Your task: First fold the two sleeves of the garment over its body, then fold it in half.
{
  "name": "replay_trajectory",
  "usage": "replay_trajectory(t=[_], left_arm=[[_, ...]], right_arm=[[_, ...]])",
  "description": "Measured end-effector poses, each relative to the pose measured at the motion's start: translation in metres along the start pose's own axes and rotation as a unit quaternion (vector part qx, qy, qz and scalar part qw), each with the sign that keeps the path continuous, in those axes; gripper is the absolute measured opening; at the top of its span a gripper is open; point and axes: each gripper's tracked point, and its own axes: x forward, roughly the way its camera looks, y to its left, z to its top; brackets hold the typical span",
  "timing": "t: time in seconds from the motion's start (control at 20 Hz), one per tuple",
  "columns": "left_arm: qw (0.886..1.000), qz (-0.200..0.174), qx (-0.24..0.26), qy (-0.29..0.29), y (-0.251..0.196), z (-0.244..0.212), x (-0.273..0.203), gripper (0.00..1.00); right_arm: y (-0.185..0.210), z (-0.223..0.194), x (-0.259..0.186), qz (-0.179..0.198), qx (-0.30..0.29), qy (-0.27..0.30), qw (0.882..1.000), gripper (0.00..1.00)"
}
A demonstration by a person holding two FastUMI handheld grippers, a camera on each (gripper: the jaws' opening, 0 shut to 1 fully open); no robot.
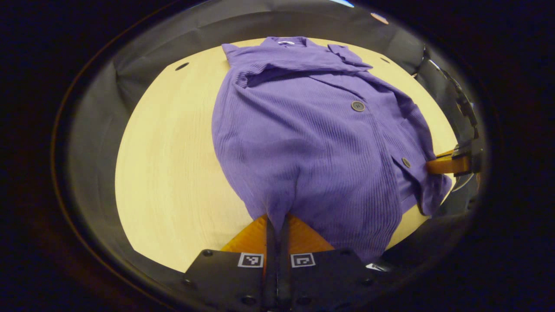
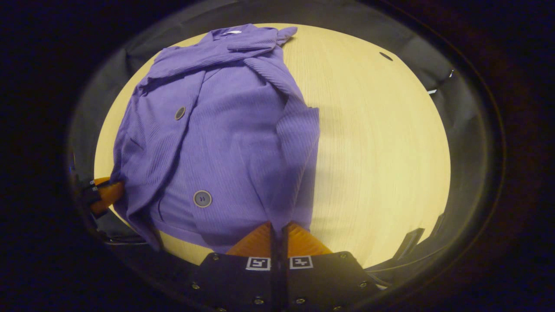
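garment (image 1: 312, 143) hem pinched in both grippers' jaws, on table (image 1: 173, 164).

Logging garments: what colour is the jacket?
Purple ribbed jacket, clearest in the right gripper view.

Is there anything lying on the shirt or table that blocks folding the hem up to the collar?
Nothing visible does. The purple shirt lies alone on the table, both hand-held grippers pinching its hem.

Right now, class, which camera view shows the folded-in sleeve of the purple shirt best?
The right gripper view: the sleeve runs the length of the purple shirt, its edge sharp against the bare table. In the left gripper view, a sleeve crosses the shirt's far end, bunched and smaller.
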Motion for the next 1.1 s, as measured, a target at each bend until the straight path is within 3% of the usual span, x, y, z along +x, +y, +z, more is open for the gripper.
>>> replay_trajectory(t=[0.2, 0.5, 0.8, 1.1], left_arm=[[1.000, 0.011, -0.007, -0.020, 0.005, 0.008, -0.005, 0.08], [0.998, 0.010, -0.018, -0.061, 0.005, 0.059, -0.016, 0.08], [0.994, 0.017, -0.009, -0.104, 0.013, 0.110, -0.032, 0.08], [0.989, 0.019, -0.040, -0.140, 0.031, 0.166, -0.039, 0.08]], right_arm=[[0.005, 0.006, -0.004, 0.017, 0.016, -0.016, 1.000, 0.01], [0.016, 0.037, -0.030, 0.050, 0.059, -0.052, 0.996, 0.01], [0.036, 0.097, -0.061, 0.083, 0.067, -0.110, 0.988, 0.01], [0.039, 0.161, -0.087, 0.103, 0.071, -0.158, 0.980, 0.01]])
